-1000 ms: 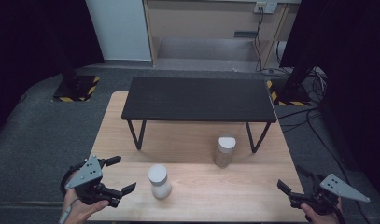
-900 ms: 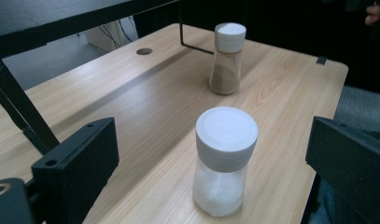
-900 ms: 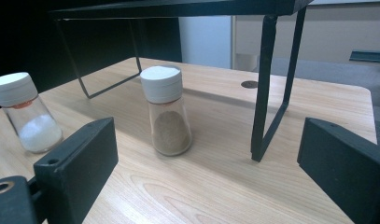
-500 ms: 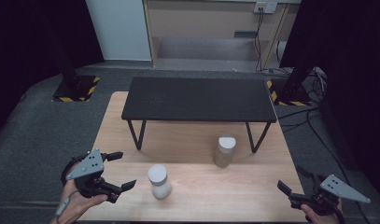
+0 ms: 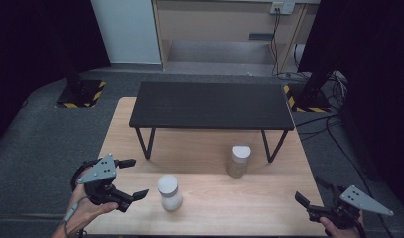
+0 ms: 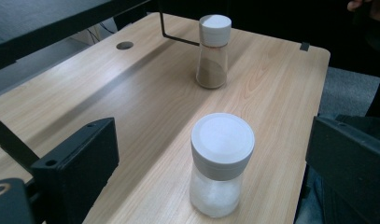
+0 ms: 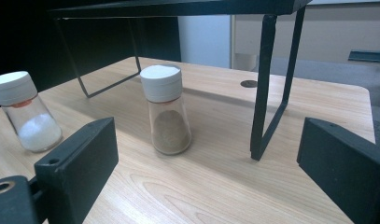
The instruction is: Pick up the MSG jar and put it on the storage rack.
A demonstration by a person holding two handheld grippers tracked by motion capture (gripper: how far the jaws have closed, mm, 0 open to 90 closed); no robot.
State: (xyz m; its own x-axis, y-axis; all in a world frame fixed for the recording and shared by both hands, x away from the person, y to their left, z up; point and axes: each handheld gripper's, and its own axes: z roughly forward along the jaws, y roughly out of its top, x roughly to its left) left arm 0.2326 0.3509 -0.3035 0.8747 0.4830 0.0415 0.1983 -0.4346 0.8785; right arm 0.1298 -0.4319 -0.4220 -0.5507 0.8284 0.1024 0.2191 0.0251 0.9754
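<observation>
A salt shaker point(image 5: 168, 193) with a white lid and white grains stands on the wooden table point(image 5: 269, 208) near the front. My left gripper point(image 5: 139, 177) is open just to its left, with its jaws pointing at it. In the left gripper view the salt shaker point(image 6: 220, 168) stands between and just ahead of the jaws, untouched. A pepper shaker point(image 5: 237, 161) with brown contents stands farther back, beside a leg of the black shelf point(image 5: 212, 106). My right gripper point(image 5: 308, 192) is open and empty at the front right corner. It faces the pepper shaker point(image 7: 168, 116) from a distance.
The low black shelf stands on thin metal legs point(image 7: 271, 84) across the back half of the table. A round cable hole point(image 6: 124, 45) lies in the tabletop under it. Dark floor and black stands surround the table.
My left gripper has moved a little right and up, closer to the salt shaker. The right gripper and both shakers have stayed put.
</observation>
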